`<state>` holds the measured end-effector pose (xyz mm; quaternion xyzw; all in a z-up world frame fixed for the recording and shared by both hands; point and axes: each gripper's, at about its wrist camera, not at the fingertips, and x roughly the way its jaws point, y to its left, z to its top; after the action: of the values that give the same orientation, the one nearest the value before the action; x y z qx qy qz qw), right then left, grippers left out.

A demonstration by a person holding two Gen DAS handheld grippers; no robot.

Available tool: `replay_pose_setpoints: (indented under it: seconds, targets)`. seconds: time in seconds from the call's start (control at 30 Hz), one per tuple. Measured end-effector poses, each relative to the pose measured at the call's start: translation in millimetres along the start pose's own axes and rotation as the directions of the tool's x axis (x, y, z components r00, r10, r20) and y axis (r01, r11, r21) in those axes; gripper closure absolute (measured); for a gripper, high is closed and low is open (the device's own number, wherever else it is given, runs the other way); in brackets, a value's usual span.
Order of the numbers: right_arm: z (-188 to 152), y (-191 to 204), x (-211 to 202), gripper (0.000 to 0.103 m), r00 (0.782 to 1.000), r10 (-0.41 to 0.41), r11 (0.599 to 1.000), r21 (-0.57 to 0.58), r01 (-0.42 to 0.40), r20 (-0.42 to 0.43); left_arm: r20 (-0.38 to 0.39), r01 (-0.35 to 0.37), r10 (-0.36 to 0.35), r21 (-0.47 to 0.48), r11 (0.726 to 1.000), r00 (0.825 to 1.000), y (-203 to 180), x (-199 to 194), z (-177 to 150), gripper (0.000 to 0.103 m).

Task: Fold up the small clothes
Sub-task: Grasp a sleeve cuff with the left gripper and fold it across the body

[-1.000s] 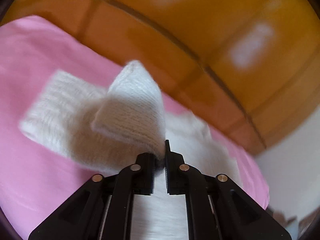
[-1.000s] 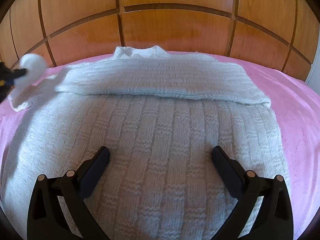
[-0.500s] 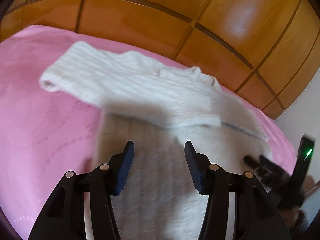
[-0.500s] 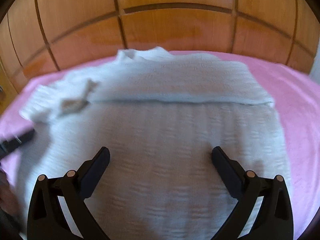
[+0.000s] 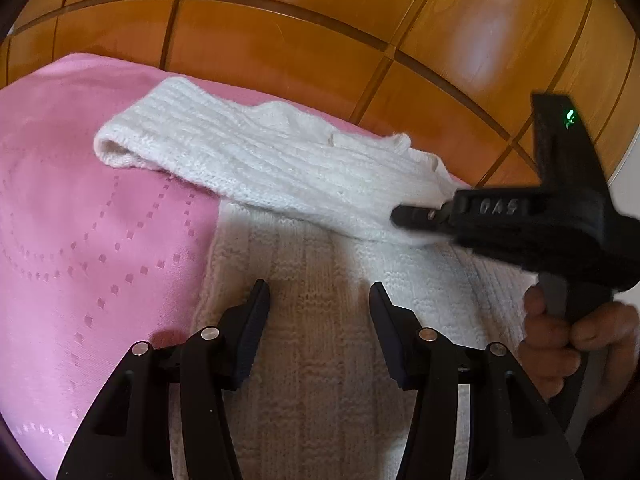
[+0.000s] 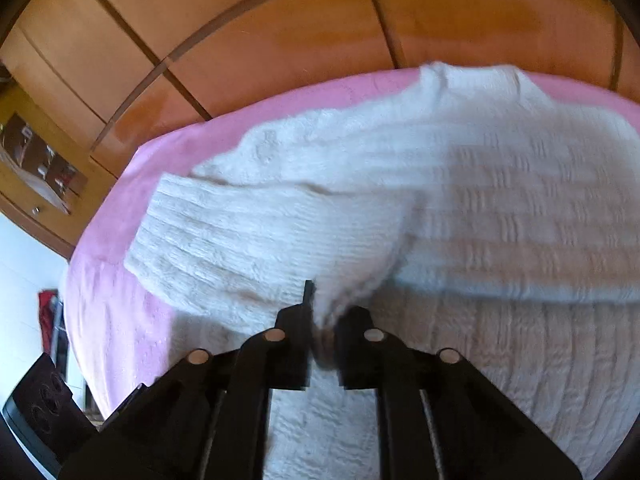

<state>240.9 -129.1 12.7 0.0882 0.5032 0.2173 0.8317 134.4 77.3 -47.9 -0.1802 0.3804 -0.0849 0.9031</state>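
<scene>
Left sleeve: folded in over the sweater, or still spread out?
Folded in. The left sleeve lies across the sweater, its cuff hanging over the pink sheet.

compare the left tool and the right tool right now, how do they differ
The left tool stands open with nothing between its fingers, above the white sweater; the right tool is shut on the sweater's folded sleeve. The left tool sits over the sweater's body; the right tool reaches across to the sleeve. Both are black and two-fingered.

We see the sweater [image 5: 328,320] lying on the bedsheet [image 5: 80,240], its sleeve [image 5: 248,156] folded across the body, and the wooden headboard [image 5: 320,20] behind the bed.
</scene>
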Motion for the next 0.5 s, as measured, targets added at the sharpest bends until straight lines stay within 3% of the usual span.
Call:
replay_pose_setpoints:
  seconds: [0.13, 0.23, 0.37, 0.5]
  targets:
    - [9.4, 25.5, -54.3, 0.096, 0.983, -0.035, 0.983, -0.17, 0.066, 0.18, 0.004, -0.004, 0.004, 0.003, 1.0, 1.0, -0.6, 0.6, -1.2, 0.052]
    - [20.4, 28.0, -98.5, 0.096, 0.949, -0.07, 0.963, -0.229, 0.145, 0.308, 0.003, -0.013, 0.013, 0.011, 1.0, 1.0, -1.8, 0.1, -0.9, 0.052]
    - [32.5, -12.7, -125.5, 0.096, 0.907, -0.184, 0.951, -0.165, 0.262, 0.379, 0.001, -0.022, 0.022, 0.019, 1.0, 1.0, -3.1, -0.8, -1.3, 0.052]
    - [37.8, -87.1, -128.5, 0.1, 0.875, -0.333, 0.935, 0.003, 0.354, 0.353, -0.003, -0.031, 0.032, 0.025, 0.999, 0.999, -4.9, -0.7, -0.9, 0.052]
